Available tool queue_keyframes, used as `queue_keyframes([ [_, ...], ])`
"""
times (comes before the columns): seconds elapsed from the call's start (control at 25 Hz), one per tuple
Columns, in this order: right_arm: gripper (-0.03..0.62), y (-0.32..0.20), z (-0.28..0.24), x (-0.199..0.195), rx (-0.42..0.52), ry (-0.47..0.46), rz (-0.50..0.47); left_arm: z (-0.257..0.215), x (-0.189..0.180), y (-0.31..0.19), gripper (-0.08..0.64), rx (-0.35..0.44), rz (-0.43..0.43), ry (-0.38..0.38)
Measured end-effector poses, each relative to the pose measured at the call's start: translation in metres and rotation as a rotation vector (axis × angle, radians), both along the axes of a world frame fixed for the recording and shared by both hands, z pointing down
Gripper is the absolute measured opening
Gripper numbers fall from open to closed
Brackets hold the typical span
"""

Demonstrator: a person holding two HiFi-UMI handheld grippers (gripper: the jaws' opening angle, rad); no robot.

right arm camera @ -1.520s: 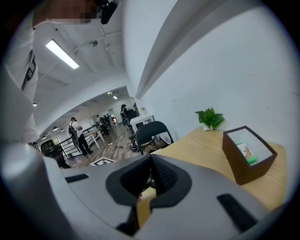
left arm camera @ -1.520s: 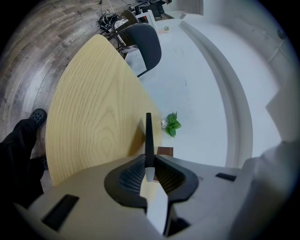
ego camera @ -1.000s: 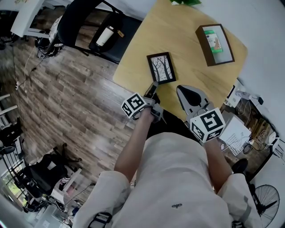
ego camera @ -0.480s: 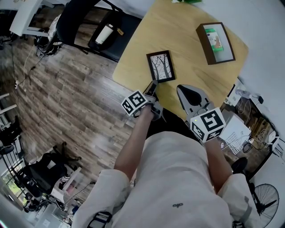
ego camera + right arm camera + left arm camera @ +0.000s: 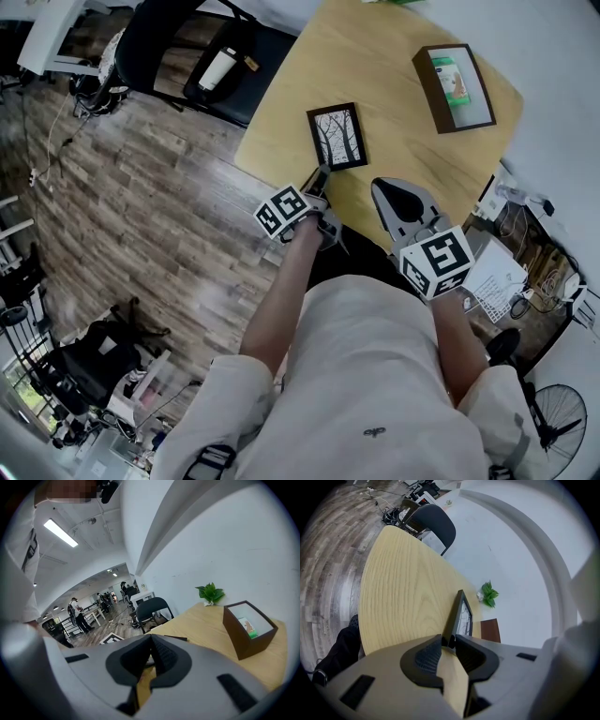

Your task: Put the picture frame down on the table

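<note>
The picture frame [image 5: 337, 137], black with a bare-tree print, faces up at the near part of the wooden table [image 5: 394, 56]. My left gripper [image 5: 317, 181] is shut on its near edge. In the left gripper view the frame [image 5: 458, 613] shows edge-on, pinched between the dark pads [image 5: 424, 656]. Whether the frame rests on the tabletop or hangs just above it, I cannot tell. My right gripper [image 5: 382, 190] hovers over the table's near edge to the right of the frame. Its jaws meet with nothing between them in the right gripper view [image 5: 151, 643].
A brown open box [image 5: 453, 89] with a green item inside stands at the table's far right, also seen as the box [image 5: 248, 627]. A small green plant [image 5: 488, 594] sits at the far edge by the white wall. A black chair [image 5: 211, 56] stands left of the table.
Almost nothing has changed. My left gripper keeps its hold on the frame and has edged slightly forward. The right gripper has stayed in place.
</note>
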State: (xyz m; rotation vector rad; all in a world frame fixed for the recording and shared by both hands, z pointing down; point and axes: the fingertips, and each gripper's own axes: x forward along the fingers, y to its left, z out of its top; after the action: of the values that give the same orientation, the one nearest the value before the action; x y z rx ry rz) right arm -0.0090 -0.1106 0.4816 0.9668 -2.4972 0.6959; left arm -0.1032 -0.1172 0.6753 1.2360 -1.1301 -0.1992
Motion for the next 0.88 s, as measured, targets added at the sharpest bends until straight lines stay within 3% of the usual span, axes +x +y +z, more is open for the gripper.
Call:
queue_keyframes([
  [0.88,0.0,0.0014,0.0022,0.0075,-0.008,0.006,0.01,0.0006,0.0024,-0.0009,0.083,-0.016,0.066,-0.116],
])
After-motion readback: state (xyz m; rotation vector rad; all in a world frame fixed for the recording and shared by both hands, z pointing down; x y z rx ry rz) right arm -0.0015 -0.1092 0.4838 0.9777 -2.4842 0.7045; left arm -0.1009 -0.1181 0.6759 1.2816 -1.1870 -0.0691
